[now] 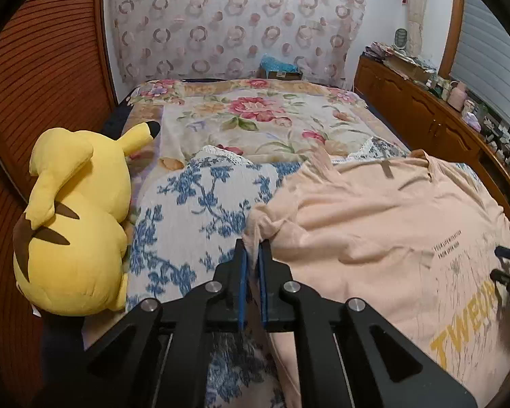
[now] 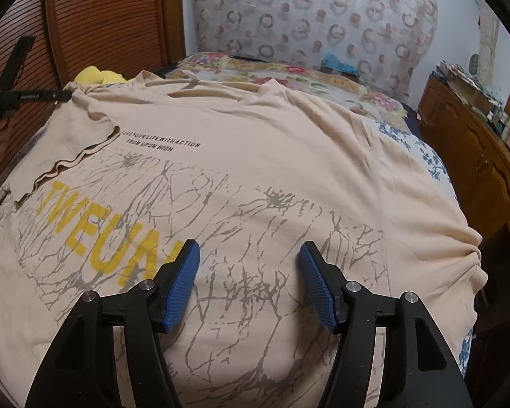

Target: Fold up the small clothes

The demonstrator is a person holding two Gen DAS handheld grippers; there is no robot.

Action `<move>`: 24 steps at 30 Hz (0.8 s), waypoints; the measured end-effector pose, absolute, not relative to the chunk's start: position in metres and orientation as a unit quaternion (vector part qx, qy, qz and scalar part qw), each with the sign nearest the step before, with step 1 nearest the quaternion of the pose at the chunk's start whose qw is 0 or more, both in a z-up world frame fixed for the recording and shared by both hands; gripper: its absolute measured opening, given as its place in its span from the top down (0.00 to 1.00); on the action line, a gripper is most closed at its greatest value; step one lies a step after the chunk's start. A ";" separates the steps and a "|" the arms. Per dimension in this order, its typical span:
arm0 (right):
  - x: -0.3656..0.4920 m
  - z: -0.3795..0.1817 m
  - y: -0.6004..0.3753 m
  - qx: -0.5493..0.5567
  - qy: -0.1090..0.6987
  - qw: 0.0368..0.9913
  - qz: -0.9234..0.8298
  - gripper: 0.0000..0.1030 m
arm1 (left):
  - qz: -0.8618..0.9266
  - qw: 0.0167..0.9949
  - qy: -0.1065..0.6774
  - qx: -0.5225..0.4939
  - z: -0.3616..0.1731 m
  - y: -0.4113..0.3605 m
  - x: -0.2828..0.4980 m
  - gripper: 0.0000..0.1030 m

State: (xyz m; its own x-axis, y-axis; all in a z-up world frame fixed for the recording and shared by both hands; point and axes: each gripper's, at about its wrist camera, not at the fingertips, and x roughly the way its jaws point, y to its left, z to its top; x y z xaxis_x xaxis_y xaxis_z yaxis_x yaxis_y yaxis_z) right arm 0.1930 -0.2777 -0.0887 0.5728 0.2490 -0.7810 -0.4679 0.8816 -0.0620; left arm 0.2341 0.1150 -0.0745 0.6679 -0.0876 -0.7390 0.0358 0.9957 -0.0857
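Observation:
A peach T-shirt (image 1: 374, 224) with yellow "TWEUN" print lies spread on the bed, print side up; it fills the right wrist view (image 2: 241, 183). My left gripper (image 1: 252, 250) is shut on a bunched fold of the shirt's left sleeve edge. The sleeve (image 2: 74, 142) lies folded inward over the shirt body, and the left gripper shows at the far left of the right wrist view (image 2: 63, 95). My right gripper (image 2: 250, 255) is open and empty, hovering just above the printed lower middle of the shirt.
A yellow plush toy (image 1: 74, 217) lies at the bed's left beside a slatted wooden wall (image 1: 34, 78). A blue floral cloth (image 1: 200, 204) and a flowered quilt (image 1: 255, 115) cover the bed. A cluttered wooden cabinet (image 1: 435, 115) runs along the right.

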 end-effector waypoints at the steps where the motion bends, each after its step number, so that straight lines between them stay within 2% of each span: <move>1: 0.193 -0.089 -0.278 -0.132 0.415 0.877 0.204 0.39 | -0.033 0.915 0.402 -0.026 -0.074 0.113 0.229 0.95; 7: 0.193 -0.089 -0.278 -0.132 0.415 0.877 0.204 0.38 | -0.044 0.924 0.379 -0.012 -0.062 0.102 0.190 0.93; 12: 0.193 -0.089 -0.278 -0.132 0.415 0.877 0.204 0.38 | -0.067 0.930 0.361 -0.027 -0.055 0.092 0.160 0.86; 16: 0.194 -0.088 -0.279 -0.132 0.415 0.877 0.204 0.37 | -0.085 0.929 0.358 -0.025 -0.055 0.080 0.147 0.73; 19: 0.194 -0.089 -0.280 -0.132 0.415 0.877 0.203 0.36 | -0.100 0.925 0.367 -0.025 -0.060 0.068 0.141 0.68; 24: 0.194 -0.089 -0.280 -0.132 0.415 0.877 0.203 0.36 | -0.113 0.920 0.375 -0.015 -0.070 0.052 0.135 0.50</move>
